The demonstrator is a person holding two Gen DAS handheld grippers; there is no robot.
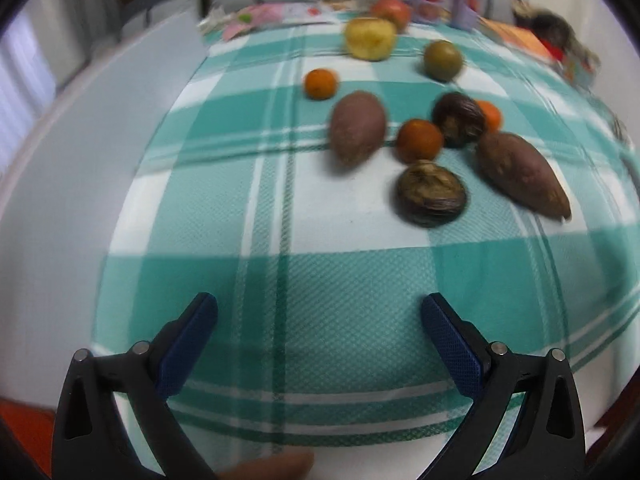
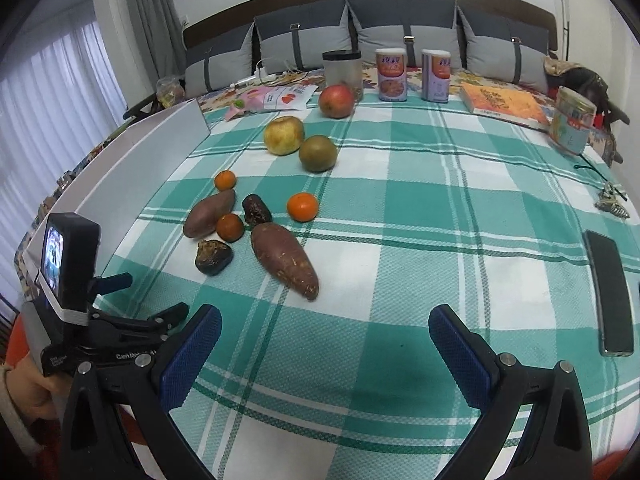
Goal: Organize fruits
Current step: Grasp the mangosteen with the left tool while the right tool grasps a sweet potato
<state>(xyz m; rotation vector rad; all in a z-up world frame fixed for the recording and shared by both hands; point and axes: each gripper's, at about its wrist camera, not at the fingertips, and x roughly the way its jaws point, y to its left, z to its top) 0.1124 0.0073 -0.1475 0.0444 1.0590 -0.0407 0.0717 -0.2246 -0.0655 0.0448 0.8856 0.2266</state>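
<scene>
Both tongs released and empty, left gripper (image 1: 319, 312) and right gripper (image 2: 325, 324) near the cloth's (image 2: 420, 208) front edge, fruits clustered far-left; nearest sweet potato (image 2: 285, 260) looks firm, heavy, tapered, so likely grip mid-body across its width.

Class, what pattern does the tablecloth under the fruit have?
Teal-and-white checked tablecloth; clearest in the right wrist view.

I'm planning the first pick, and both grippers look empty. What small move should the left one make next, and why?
Probably ease the left gripper forward toward the nearest dark wrinkled fruit. Its jaws are open and empty above bare checked cloth, and that fruit lies closest ahead, slightly right, apart from its neighbours.
</scene>
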